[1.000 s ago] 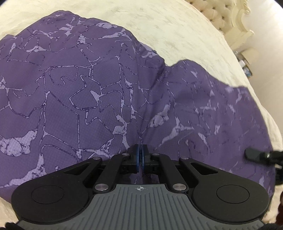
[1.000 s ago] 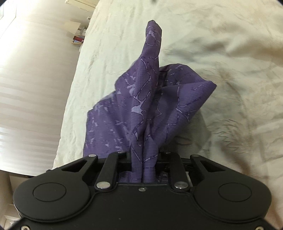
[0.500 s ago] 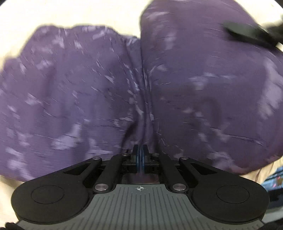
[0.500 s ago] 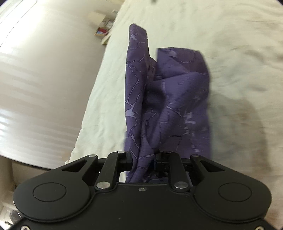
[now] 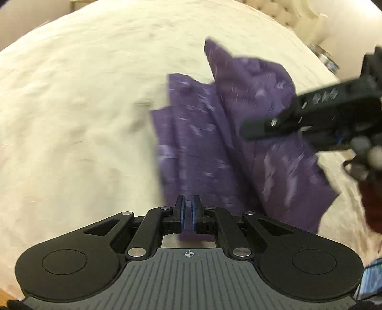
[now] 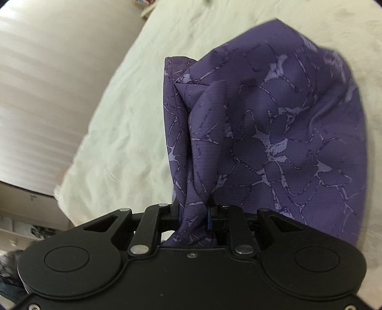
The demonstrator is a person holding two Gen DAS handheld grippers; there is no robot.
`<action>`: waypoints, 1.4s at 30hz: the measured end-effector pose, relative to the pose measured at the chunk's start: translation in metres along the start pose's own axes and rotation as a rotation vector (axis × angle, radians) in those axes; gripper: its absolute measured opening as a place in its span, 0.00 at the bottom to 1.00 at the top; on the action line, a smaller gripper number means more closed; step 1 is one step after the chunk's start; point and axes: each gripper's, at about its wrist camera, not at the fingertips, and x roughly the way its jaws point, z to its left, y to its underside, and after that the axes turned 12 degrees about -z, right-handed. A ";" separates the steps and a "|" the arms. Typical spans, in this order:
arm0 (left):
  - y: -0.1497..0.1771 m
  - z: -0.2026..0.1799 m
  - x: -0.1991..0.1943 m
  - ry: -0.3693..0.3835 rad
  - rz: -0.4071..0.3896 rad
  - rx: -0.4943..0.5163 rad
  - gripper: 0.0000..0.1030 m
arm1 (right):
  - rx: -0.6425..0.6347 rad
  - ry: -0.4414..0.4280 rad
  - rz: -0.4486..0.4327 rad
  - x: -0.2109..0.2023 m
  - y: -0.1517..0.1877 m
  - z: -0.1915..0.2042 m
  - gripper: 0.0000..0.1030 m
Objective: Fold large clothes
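1. Left wrist view: no brand name or readable writing shows; the only mark is a small crosshair symbol on the grey ribbed housing at 6 o'clock. The left hand-held gripper (image 5: 188,206) has its blue-padded fingers (image 5: 182,209) drawn nearly together, pinching a thin edge of the purple garment (image 5: 210,143) between them. From that grip the garment, blurred by motion, spreads toward 1 o'clock in loose folds above the cream bedspread (image 5: 83,107). At 3 o'clock the right hand-held gripper (image 5: 250,127) reaches in from the side, its black finger lying against the cloth; how far it is open cannot be told from this side. A tufted cream headboard (image 5: 286,12) sits at 1 o'clock.

2. Right wrist view: no label or lettering is legible. The right hand-held gripper (image 6: 194,214) is clamped on a bunched fold of the purple garment (image 6: 274,143), which fills the gap between the fingers. The cloth, printed with pale lilac crackle lines, billows from 12 to 3 o'clock. The cream bedspread (image 6: 131,131) lies behind it, and pale wooden flooring (image 6: 47,83) shows at 9 to 10 o'clock.
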 end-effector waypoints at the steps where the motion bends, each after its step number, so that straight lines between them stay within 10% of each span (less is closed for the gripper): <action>1: -0.001 0.005 -0.002 -0.007 -0.005 -0.006 0.06 | -0.008 0.008 0.011 0.009 0.002 0.001 0.29; 7: -0.007 0.021 -0.019 -0.007 -0.042 -0.030 0.06 | 0.000 -0.023 0.045 0.040 0.007 -0.001 0.57; 17: -0.057 -0.015 -0.031 0.158 -0.172 0.048 0.08 | 0.114 -0.201 -0.163 -0.033 -0.013 -0.025 0.59; 23: -0.051 -0.053 0.015 0.270 -0.113 0.205 0.09 | 0.032 -0.010 -0.301 -0.079 -0.022 -0.052 0.59; 27: -0.023 -0.049 0.048 0.208 0.010 0.315 0.09 | -0.054 0.143 -0.310 -0.084 -0.029 -0.061 0.25; 30: -0.014 -0.036 0.053 0.216 0.018 0.272 0.09 | -0.125 0.200 -0.310 -0.076 -0.031 -0.056 0.24; 42: -0.021 -0.036 0.062 0.199 0.013 0.244 0.10 | -0.221 0.352 -0.096 0.029 -0.074 -0.052 0.12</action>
